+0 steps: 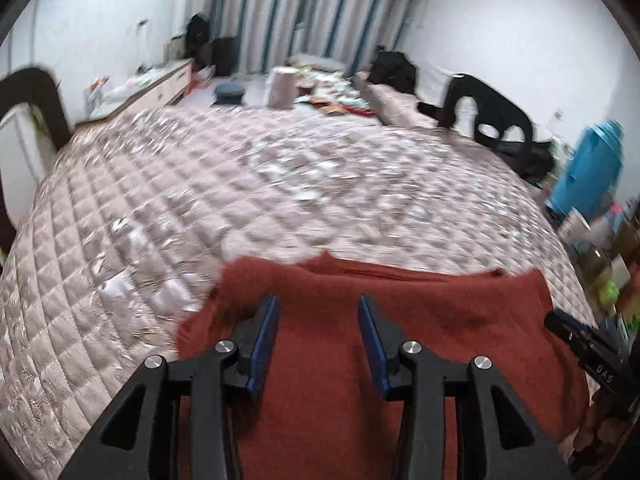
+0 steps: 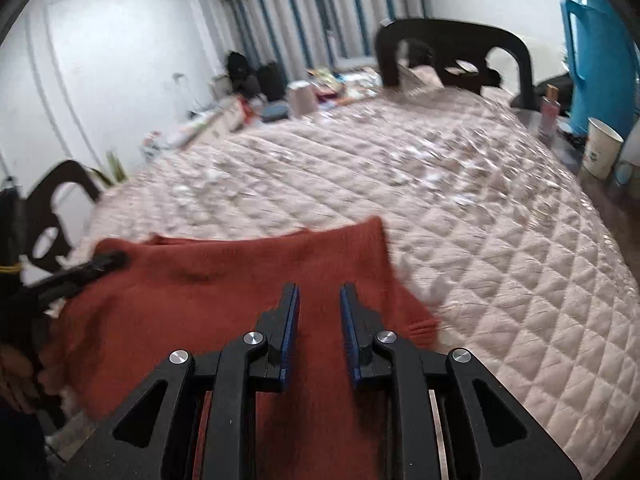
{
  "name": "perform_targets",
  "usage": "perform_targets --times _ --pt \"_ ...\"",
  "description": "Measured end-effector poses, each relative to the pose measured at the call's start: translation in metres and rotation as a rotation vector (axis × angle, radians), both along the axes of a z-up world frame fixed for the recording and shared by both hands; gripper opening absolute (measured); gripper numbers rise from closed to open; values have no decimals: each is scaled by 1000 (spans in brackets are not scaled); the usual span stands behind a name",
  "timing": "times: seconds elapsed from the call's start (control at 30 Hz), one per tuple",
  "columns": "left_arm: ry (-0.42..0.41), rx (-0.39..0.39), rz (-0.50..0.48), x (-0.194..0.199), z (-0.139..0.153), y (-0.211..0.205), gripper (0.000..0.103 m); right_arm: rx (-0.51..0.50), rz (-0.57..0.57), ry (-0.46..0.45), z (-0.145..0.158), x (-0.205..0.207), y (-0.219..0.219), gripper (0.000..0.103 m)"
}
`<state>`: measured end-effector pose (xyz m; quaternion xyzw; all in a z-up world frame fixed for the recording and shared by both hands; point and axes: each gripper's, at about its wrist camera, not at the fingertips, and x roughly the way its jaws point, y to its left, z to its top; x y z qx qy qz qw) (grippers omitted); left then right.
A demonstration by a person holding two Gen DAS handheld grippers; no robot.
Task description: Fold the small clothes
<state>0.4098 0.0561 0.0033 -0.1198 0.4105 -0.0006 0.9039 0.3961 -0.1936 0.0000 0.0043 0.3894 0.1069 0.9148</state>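
Note:
A rust-red knitted garment [image 1: 420, 316] lies spread on the quilted pink cover [image 1: 240, 184] at the near edge. It also shows in the right wrist view [image 2: 240, 288]. My left gripper [image 1: 319, 308] hovers over the garment's left part, jaws apart with nothing between them. My right gripper [image 2: 319, 296] hovers over the garment's right part, jaws apart and empty. The right gripper's body shows at the right edge of the left wrist view [image 1: 580, 344]. The left gripper shows at the left of the right wrist view [image 2: 80, 272].
A blue thermos [image 1: 588, 168], a paper cup [image 2: 602, 148] and bottles stand at the right edge. Dark chairs [image 2: 452, 52] stand at the far side and left [image 1: 36, 96]. Clutter and bags lie farther back.

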Motion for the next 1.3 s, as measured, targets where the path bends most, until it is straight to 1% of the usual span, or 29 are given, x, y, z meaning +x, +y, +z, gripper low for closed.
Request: perform_targets --times 0.03,0.07,0.1,0.17,0.23,0.33,0.5,0.63,0.7,0.77,0.9,1.0,1.07,1.17,1.2,1.3 --pt "16 -15 4 3 -5 6 44 -14 -13 20 -5 7 -3 21" --pt "16 -20 4 6 -8 8 44 4 -20 37 -9 12 -7 20" --pt "9 -14 1 5 -7 8 44 26 -23 41 -10 14 -9 20" --pt "2 -9 -7 -1 -2 4 44 30 -34 27 -4 10 -9 20" --pt "-20 10 -14 -11 6 -2 44 28 -18 -5 3 -1 -3 21" --pt "-46 48 -41 -29 15 -13 44 39 31 -25 9 -19 8 21" --pt "-79 102 -79 -72 25 -20 44 23 115 -55 17 -58 23 22" --pt "-73 132 -92 -96 19 -16 45 -5 116 -58 18 -81 16 22" --pt "-55 153 -91 -99 9 -13 46 -29 78 -35 11 -81 6 22" --pt "-54 137 -88 -101 5 -11 46 -37 58 5 -1 -76 -4 22" --pt "-65 122 -87 -113 15 -12 46 -35 54 -20 6 -86 -5 22" --pt "-79 126 -90 -128 19 -13 46 -27 72 -43 13 -99 -4 22" --pt "-77 118 -94 -134 16 -13 48 -24 77 -43 10 -105 -5 22" --pt "-28 109 -77 -132 -2 -8 48 -34 51 16 -6 -99 -11 22" --pt "-29 113 -72 -133 -4 -7 48 -29 49 19 -9 -99 -13 22" --pt "-49 95 -68 -146 2 -6 48 -22 47 -5 -1 -108 -15 22"
